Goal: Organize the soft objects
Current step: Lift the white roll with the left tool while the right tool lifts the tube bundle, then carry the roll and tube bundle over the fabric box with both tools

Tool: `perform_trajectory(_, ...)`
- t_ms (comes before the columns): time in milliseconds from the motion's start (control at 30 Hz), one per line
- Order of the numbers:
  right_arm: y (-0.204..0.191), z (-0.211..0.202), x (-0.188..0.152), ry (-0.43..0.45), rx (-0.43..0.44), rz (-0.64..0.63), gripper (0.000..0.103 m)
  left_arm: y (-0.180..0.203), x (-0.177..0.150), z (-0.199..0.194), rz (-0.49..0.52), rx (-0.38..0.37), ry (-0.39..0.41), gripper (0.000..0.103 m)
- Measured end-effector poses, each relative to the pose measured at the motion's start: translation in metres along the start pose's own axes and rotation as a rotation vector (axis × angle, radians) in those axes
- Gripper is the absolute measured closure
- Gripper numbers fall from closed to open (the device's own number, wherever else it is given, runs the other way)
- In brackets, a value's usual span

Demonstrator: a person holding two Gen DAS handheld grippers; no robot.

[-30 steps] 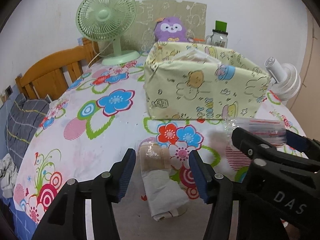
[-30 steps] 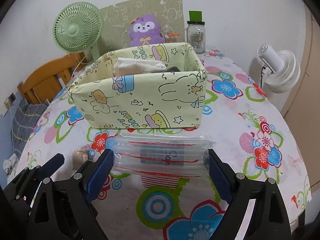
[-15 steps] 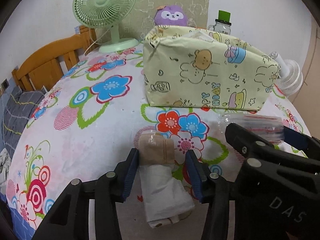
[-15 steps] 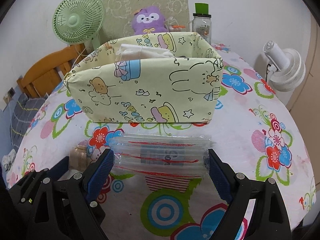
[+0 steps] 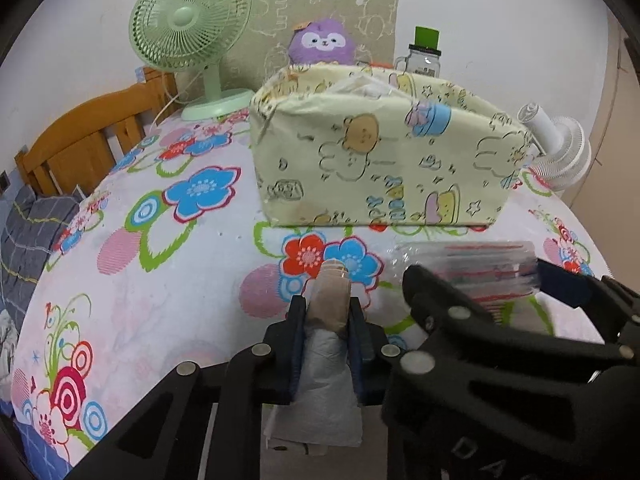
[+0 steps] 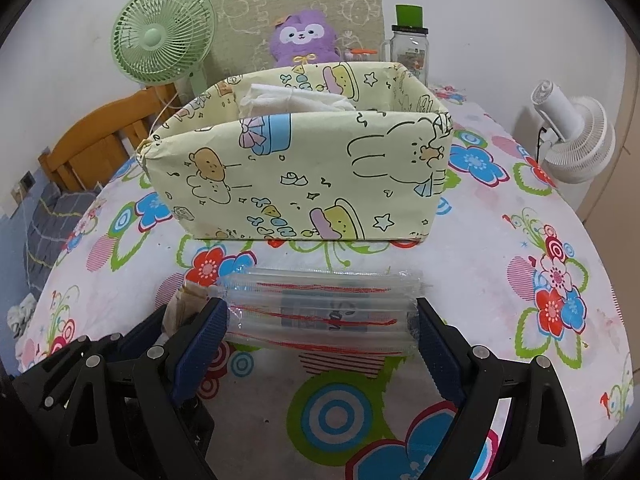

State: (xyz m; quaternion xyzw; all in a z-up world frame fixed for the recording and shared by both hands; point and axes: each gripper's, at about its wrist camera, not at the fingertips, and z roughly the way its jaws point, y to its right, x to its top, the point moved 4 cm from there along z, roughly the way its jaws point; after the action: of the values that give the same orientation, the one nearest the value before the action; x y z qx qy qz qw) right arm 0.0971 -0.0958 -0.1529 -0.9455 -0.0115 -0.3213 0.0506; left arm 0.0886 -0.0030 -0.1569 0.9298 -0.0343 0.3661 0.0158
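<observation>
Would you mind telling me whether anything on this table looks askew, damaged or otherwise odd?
The yellow fabric bin looks misshapen: its near-left corner is creased and its front wall bows. Nothing is spilled. The left gripper pinches a wrapped roll, and the right gripper brackets a clear packet.

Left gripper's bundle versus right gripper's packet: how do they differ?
The rolled bundle is opaque, tan and grey, narrow, pinched tight by the left gripper. The clear packet is transparent with red lines, wide, spanning the right gripper. Both are held before the fabric box.
</observation>
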Motion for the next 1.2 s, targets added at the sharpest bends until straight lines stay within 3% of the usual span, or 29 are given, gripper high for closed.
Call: perform_trajectory(1200,0.014,-0.078,0.032,0.144,-0.005,0.014,0.011,0.024,0.043,-0.066,0.028,0.007,0.131,0.085)
